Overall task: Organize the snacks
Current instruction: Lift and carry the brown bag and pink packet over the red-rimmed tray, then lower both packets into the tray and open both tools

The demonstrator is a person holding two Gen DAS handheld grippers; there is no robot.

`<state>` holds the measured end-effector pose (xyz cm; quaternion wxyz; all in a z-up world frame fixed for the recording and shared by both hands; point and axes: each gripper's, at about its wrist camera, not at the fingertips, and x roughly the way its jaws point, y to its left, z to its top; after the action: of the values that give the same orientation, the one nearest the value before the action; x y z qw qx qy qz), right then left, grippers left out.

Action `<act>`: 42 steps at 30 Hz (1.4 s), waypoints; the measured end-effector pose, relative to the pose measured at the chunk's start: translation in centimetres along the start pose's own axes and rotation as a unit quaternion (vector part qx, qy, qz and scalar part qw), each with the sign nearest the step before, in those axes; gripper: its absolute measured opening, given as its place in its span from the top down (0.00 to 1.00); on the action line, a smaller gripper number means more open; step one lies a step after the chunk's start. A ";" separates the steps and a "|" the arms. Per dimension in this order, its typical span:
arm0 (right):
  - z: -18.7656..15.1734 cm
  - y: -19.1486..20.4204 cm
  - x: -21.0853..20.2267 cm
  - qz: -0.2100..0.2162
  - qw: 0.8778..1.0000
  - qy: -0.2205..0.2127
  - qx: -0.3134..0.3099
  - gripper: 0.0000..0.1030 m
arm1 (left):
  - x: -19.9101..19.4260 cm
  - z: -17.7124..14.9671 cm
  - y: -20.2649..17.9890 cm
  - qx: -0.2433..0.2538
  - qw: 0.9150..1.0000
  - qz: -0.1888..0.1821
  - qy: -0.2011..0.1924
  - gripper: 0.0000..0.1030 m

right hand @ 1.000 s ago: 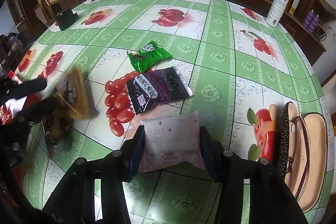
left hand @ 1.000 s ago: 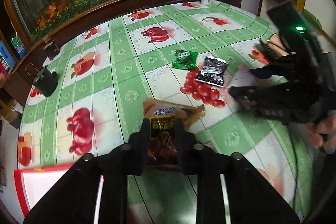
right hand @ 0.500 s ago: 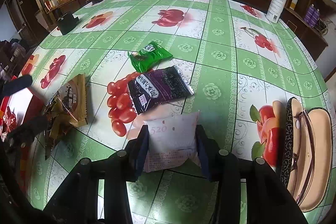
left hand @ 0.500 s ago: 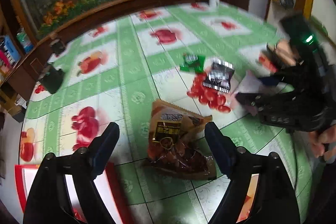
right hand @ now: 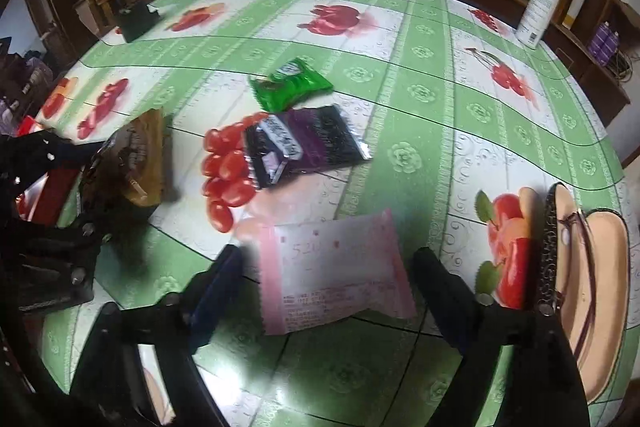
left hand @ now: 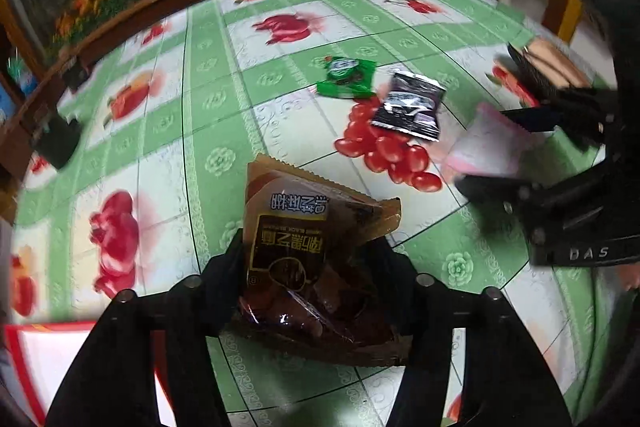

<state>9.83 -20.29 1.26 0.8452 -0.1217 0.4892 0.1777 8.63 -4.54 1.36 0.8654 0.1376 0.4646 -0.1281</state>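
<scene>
My left gripper's (left hand: pixel 312 279) fingers cover the lower sides of the brown snack packet (left hand: pixel 304 239), so I cannot tell whether they press it. The pink packet (right hand: pixel 334 271) is blurred, its print unreadable. The red-edged box (left hand: pixel 24 359) is cut off by the frame's edge.

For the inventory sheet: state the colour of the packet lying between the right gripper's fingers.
Pale pink packet, faint printed text; clearest in the right wrist view.
</scene>
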 end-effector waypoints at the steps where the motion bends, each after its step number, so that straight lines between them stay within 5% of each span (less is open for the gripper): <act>1: 0.0 0.5 -0.1 0.002 1.000 -0.002 -0.011 0.41 | -0.2 -0.1 -0.4 0.008 1.000 -0.001 -0.002 0.49; 7: 0.3 0.3 -0.6 0.020 1.000 -0.011 0.002 0.61 | -1.7 -0.7 -1.5 0.027 0.999 0.010 -0.021 0.51; 20: 0.0 -3.1 -1.1 0.017 0.998 -0.021 0.062 0.62 | -9.1 -2.6 1.8 -0.030 0.995 -0.012 -0.089 0.51; 27: -0.1 -2.8 -3.8 0.093 0.987 -0.084 0.099 0.62 | -15.4 -8.1 5.4 -0.063 0.989 0.015 -0.134 0.51; 34: -0.6 6.1 -6.1 0.228 0.959 -0.150 0.080 0.63 | -18.0 -14.6 9.7 -0.124 0.981 0.052 -0.141 0.51; 42: -0.9 21.2 -5.7 0.286 0.948 -0.139 -0.035 0.63 | -17.5 -19.4 13.0 -0.171 0.975 0.078 -0.118 0.51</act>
<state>-2.42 -2.40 5.08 0.8138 0.0192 0.3747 0.4439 -11.05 16.13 7.28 0.9321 0.0073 0.3621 0.0058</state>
